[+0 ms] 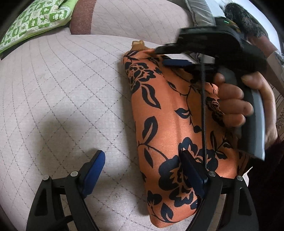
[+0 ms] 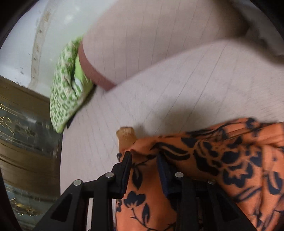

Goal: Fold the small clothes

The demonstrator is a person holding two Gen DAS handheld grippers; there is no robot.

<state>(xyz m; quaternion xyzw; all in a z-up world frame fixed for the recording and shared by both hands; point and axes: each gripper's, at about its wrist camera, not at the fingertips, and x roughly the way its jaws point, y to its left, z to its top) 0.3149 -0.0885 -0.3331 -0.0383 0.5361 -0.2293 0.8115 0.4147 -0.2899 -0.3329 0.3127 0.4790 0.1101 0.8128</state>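
Orange floral garment [image 1: 165, 113] folded on the quilted sofa [image 1: 62, 85].
Right gripper [image 2: 144, 160] pinches the garment's top edge; left gripper [image 1: 143, 158] gapes wide, empty, astride its lower left edge.

This is a home, probably a living room: a pale quilted sofa [image 1: 62, 85] with a stitched diamond pattern and a brown-banded back cushion [image 1: 83, 16] carries a green-and-white patterned pillow [image 1: 35, 21], beside what seems, through the blur, a gilt glass-fronted cabinet [image 2: 24, 128].
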